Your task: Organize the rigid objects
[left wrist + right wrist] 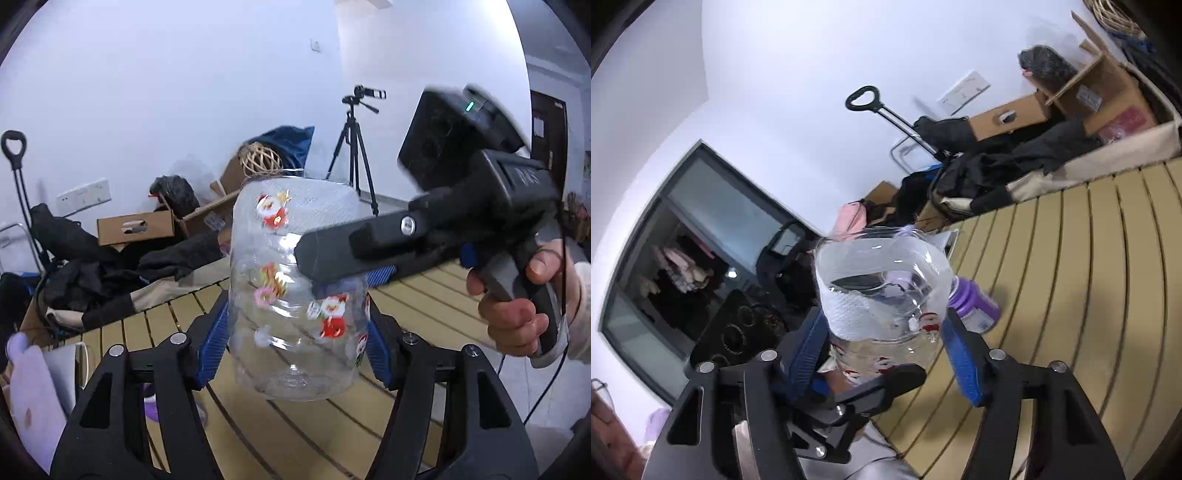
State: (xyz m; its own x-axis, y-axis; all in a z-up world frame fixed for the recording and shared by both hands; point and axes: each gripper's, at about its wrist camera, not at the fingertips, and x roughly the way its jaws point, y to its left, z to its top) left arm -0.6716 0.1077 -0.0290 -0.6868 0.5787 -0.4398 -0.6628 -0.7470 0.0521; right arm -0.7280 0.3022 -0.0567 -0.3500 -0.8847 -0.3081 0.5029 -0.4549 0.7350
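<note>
A clear plastic jar (295, 295) with Santa stickers is held in the air above the slatted wooden table (424, 295). My left gripper (297, 336) is shut on its lower body, blue pads on both sides. My right gripper (332, 266) comes in from the right and its fingers straddle the jar's upper part. In the right wrist view the jar (882, 295) sits between my right gripper's (882, 343) blue pads; whether they press on it is unclear. The left gripper (871, 384) shows below the jar.
A purple bottle (975, 306) lies on the table (1089, 277) behind the jar. Cardboard boxes (136, 227), black clothes (110, 266) and a trolley handle (14, 147) crowd the table's far side. A camera tripod (354, 147) stands by the wall. A pale purple object (26, 373) is at lower left.
</note>
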